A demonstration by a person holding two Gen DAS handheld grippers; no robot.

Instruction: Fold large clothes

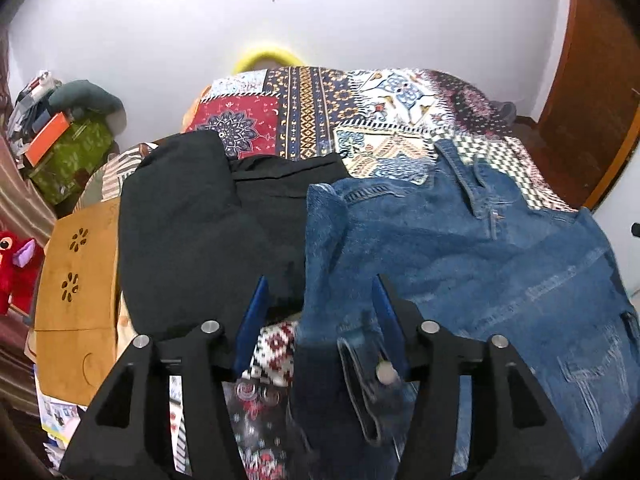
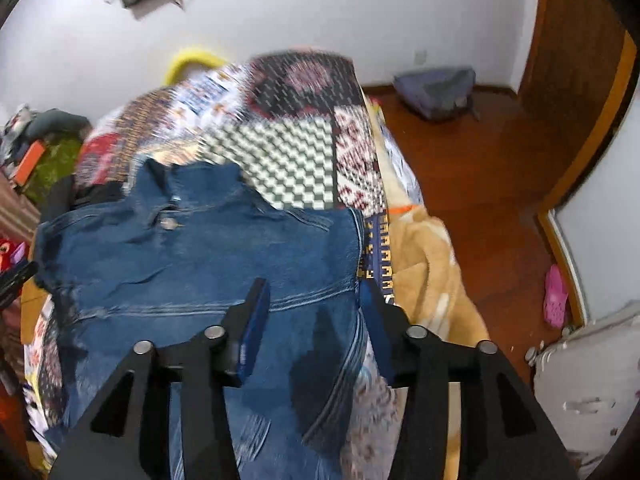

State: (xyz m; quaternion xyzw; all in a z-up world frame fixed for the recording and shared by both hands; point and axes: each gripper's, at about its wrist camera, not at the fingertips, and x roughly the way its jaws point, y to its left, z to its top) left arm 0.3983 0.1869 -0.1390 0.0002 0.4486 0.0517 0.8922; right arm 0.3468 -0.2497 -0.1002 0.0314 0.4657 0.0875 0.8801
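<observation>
Blue denim jacket [image 1: 472, 248] spread flat on the patterned bedspread [image 1: 320, 104], collar toward the far wall, front buttons and seams showing. Just left of it, touching along one edge, a heap of black clothes [image 1: 192, 224]. Jacket's near left edge bunched and hanging down, a cuff with a metal button [image 1: 386, 372] dangling close to the left camera.

Left gripper [image 1: 318, 300] spread wide, blue fingertips [image 1: 256, 304] well apart, poised over the jacket's near left edge; right-hand tip over the denim, left-hand tip over the black cloth. Nothing visibly pinched between them, though contact with the fabric below hard to judge.

Right gripper [image 2: 316, 304] also spread wide, over the jacket [image 2: 192, 264] at its near right corner. Left-hand blue tip [image 2: 256, 320] above the denim, right-hand tip at the jacket's right edge by the bedspread [image 2: 288, 160]. No cloth seen clamped; right view blurred, so touching or just above cannot be told.

Around the bed: a tan wooden board [image 1: 76, 280] with cut-out flower shapes at the left, a red plush toy [image 1: 16, 264] farther left, a green box [image 1: 72, 156] and piled clutter in the far left corner. Yellow ring [image 1: 266, 58] behind the far end of the bed against the pale wall. On the right, red-brown wooden floor [image 2: 480, 184], a grey bag [image 2: 436, 88] by the far wall, a pink slipper [image 2: 556, 296] near the door frame, a tan blanket [image 2: 424, 264] hanging off the bed's right side.
</observation>
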